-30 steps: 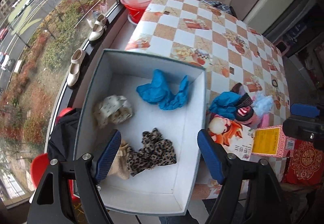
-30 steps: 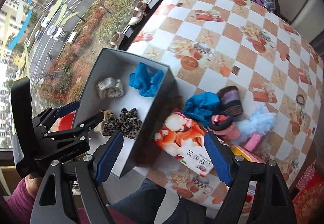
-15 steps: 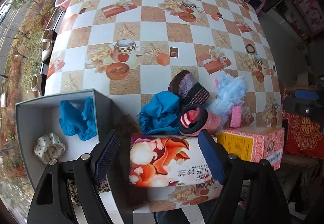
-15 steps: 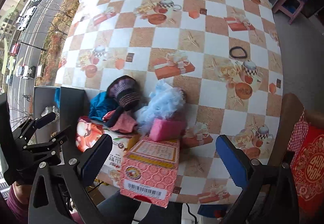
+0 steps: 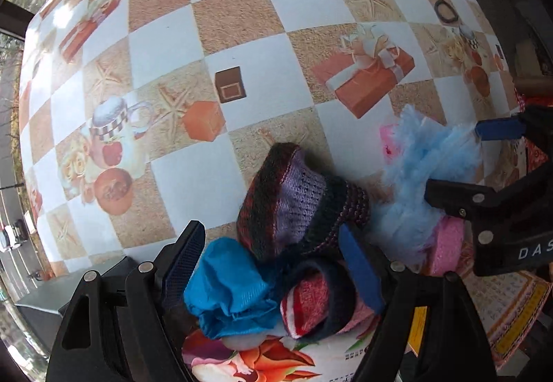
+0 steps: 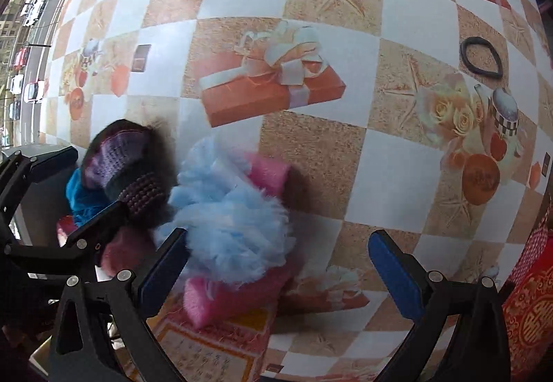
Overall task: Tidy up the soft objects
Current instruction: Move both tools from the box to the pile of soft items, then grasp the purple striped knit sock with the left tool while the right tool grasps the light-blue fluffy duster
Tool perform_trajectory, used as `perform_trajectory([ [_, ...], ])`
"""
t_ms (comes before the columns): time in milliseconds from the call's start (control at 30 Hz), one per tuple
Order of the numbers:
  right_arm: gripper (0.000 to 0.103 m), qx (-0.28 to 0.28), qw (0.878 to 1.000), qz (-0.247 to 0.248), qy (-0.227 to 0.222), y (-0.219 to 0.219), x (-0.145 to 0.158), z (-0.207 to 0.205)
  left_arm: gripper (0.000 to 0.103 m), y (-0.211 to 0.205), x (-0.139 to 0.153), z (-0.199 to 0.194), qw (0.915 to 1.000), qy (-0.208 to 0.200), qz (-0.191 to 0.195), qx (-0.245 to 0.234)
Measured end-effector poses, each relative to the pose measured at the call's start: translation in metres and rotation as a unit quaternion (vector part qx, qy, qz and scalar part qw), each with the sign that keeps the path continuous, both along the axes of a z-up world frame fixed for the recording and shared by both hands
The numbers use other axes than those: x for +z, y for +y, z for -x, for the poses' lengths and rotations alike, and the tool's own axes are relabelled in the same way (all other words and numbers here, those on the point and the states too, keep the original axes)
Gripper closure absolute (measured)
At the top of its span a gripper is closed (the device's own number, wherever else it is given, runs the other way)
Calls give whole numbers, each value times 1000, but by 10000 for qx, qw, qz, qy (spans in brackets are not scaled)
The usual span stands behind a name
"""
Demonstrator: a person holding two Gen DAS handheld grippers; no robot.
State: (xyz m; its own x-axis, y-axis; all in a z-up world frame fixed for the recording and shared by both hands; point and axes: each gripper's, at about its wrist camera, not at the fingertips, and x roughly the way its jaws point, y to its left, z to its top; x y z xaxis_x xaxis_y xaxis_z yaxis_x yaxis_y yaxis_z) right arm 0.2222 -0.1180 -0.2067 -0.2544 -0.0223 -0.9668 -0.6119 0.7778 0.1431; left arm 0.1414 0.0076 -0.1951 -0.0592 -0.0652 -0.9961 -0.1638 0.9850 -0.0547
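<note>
Table (image 5: 166, 46): covered with a checked oilcloth of white and tan squares, printed with gift boxes, starfish, teacups and roses. Pile of soft items near the front edge, all touching or overlapping: bright blue cloth (image 5: 231, 292), crumpled, at the pile's left; purple knitted piece (image 5: 293, 198) with dark red and black bands, just behind the blue cloth and partly over it; red-and-white knitted item (image 5: 311, 302) with a dark navy band, beside the blue cloth on its right; light blue fluffy piece (image 6: 235, 216), at the pile's right, lying on a pink fuzzy item (image 6: 238, 292). Floral printed box (image 5: 255, 361) under the front of the pile; pink patterned box (image 6: 193, 347) beside it, under the pink item. Black hair tie (image 6: 480, 57), alone on the cloth, well apart from the pile. Corner of a grey box (image 5: 38, 299) at the far left. Left gripper (image 5: 273, 264): pointing down over the pile, jaws apart, blue cloth and red-and-white knit lying between the pads; whether a pad touches the fabric cannot be told, nothing clamped. Right gripper (image 6: 276, 275): jaws spread wide, having just been opening, fluffy piece and pink item between them nearer the left pad, no grip on either.
</note>
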Motion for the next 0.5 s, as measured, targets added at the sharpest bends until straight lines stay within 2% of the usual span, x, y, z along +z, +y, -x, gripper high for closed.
perform_trajectory([
  [133, 0, -338, 9993, -101, -95, -29, -1, -16, 4, -9, -12, -17, 9995, -11, -297, -109],
  [233, 0, -574, 9974, 70, -433, -53, 5, -35, 4, -3, -14, -28, 9995, -130, -260, 87],
  [333, 0, -1000, 9909, 307, -846, -86, 15, -59, 4, 12, -6, -39, 9974, -292, -563, 329],
  [400, 0, -1461, 9859, 157, -798, -108, 24, -69, 4, 25, 4, -41, 9968, -384, -446, 549],
  [500, 0, -1895, 9807, -397, -285, -123, 35, -67, 4, 34, 17, -37, 9964, -483, -286, 636],
])
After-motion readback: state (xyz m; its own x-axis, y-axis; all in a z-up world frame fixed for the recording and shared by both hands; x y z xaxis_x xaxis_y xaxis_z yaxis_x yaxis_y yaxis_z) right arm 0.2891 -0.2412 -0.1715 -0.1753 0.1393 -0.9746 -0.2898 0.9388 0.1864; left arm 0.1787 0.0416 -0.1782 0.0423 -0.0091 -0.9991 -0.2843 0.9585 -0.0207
